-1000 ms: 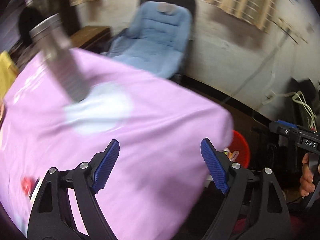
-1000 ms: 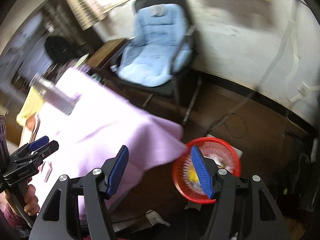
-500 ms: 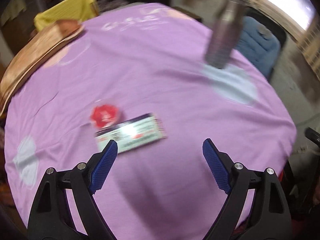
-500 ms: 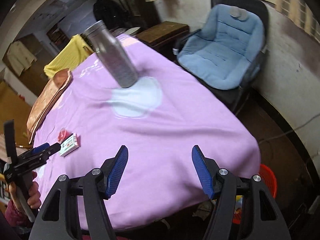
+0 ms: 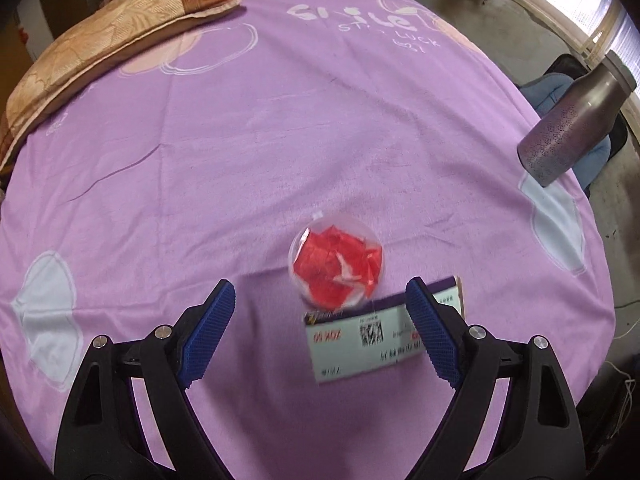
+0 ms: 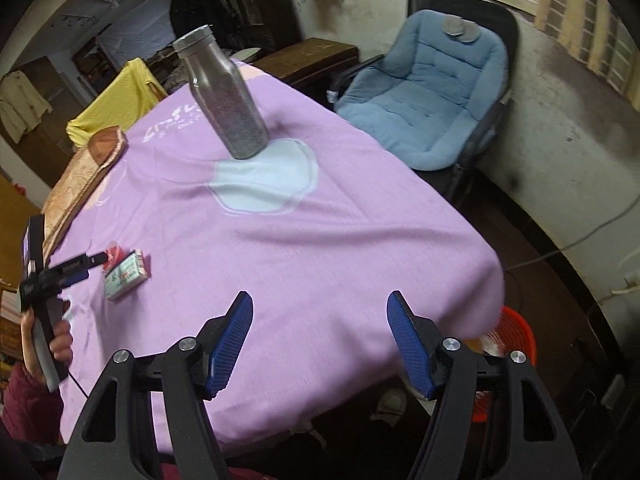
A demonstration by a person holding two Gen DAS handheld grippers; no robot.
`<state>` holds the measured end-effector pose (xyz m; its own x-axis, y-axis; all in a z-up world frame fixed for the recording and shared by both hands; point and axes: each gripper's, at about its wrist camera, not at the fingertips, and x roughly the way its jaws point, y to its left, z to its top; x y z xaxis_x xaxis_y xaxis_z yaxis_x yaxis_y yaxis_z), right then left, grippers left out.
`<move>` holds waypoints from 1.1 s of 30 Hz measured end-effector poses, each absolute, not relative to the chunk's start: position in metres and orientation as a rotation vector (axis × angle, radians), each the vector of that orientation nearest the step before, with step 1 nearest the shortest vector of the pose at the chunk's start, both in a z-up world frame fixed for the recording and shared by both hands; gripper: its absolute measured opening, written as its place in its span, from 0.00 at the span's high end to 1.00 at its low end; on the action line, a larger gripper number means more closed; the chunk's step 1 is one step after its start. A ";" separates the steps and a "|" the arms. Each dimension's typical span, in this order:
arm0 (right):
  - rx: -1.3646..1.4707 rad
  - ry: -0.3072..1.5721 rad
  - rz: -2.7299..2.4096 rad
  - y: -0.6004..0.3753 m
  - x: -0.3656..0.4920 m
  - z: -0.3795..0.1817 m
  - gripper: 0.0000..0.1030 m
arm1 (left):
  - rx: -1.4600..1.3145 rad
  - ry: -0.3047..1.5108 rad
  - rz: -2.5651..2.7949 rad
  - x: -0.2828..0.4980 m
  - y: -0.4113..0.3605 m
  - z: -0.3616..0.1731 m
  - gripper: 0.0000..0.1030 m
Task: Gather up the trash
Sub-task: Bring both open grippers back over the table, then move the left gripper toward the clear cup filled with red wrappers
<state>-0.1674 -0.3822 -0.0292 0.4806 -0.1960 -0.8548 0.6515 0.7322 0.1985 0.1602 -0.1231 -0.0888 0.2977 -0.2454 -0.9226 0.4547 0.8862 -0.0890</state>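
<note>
Left wrist view: our left gripper (image 5: 320, 328) hangs spread wide and empty low in the frame, pointing steeply down at the purple cloth (image 5: 280, 128). Its jaws have just been opening a little, with nothing pressed by either pad. Just beyond the tips, at centre frame, sits the clear ball (image 5: 335, 266) stuffed with red paper, and touching its near side lies the flat box (image 5: 376, 336), whose right end runs under the right finger (image 5: 432, 336). These two look like the trash left on the table.

We judge the step in hand to be the approach for a pick. To do it well we should choose one item. For the ball, we would shift slightly right in the frame so it sits midway between the pads, then come down and close gently, since a round, smooth shell may squirt out. For the box, we would span its short sides.

Farther out, a pillow (image 5: 104, 48) lies upper left and a steel bottle (image 5: 572, 128) stands at the right edge; neither is in the way.

In the right wrist view, our right gripper (image 6: 320, 332) is also parted and empty, its jaws just having widened, over the cloth's near edge. The red basket (image 6: 516, 328) peeks out at lower right, below the table edge.
</note>
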 end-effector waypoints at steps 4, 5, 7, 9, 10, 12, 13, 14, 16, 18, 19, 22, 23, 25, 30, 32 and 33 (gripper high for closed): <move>0.561 0.932 -0.625 -0.379 -0.190 -0.025 0.33 | 0.227 1.191 -0.490 0.172 -0.135 -0.102 0.18; 0.566 0.929 -0.647 -0.378 -0.197 -0.024 0.33 | 0.237 1.193 -0.489 0.174 -0.139 -0.106 0.18; 0.571 0.924 -0.677 -0.377 -0.207 -0.022 0.33 | 0.248 1.199 -0.488 0.178 -0.142 -0.111 0.18; 0.576 0.916 -0.700 -0.376 -0.215 -0.020 0.33 | 0.257 1.204 -0.470 0.182 -0.142 -0.115 0.18; 0.580 0.911 -0.711 -0.376 -0.219 -0.019 0.33 | 0.259 1.207 -0.456 0.184 -0.140 -0.117 0.18; 0.583 0.910 -0.713 -0.376 -0.221 -0.019 0.33 | 0.262 1.210 -0.433 0.187 -0.135 -0.119 0.18; 0.582 0.912 -0.709 -0.376 -0.219 -0.019 0.33 | 0.261 1.210 -0.423 0.187 -0.131 -0.120 0.18; 0.578 0.917 -0.697 -0.375 -0.216 -0.020 0.33 | 0.256 1.210 -0.413 0.188 -0.125 -0.119 0.18; 0.564 0.923 -0.675 -0.374 -0.209 -0.019 0.33 | 0.237 1.210 -0.394 0.189 -0.112 -0.116 0.18; 0.542 0.932 -0.635 -0.372 -0.197 -0.019 0.33 | 0.216 1.211 -0.382 0.187 -0.097 -0.113 0.17; 0.537 0.934 -0.623 -0.371 -0.192 -0.019 0.33 | 0.208 1.210 -0.376 0.185 -0.090 -0.111 0.17; 0.518 0.948 -0.559 -0.368 -0.171 -0.020 0.33 | 0.198 1.202 -0.353 0.178 -0.068 -0.105 0.16; 0.509 0.953 -0.532 -0.366 -0.162 -0.021 0.33 | 0.203 1.200 -0.335 0.176 -0.062 -0.104 0.16; 0.491 0.960 -0.488 -0.361 -0.147 -0.021 0.33 | 0.211 1.200 -0.289 0.172 -0.044 -0.104 0.16; 0.443 0.980 -0.371 -0.343 -0.110 -0.024 0.33 | 0.166 1.207 -0.192 0.162 0.009 -0.099 0.17; 0.429 0.983 -0.344 -0.338 -0.101 -0.023 0.33 | 0.147 1.203 -0.169 0.158 0.024 -0.094 0.17; 0.419 0.983 -0.328 -0.334 -0.096 -0.023 0.33 | 0.130 1.200 -0.172 0.155 0.030 -0.090 0.17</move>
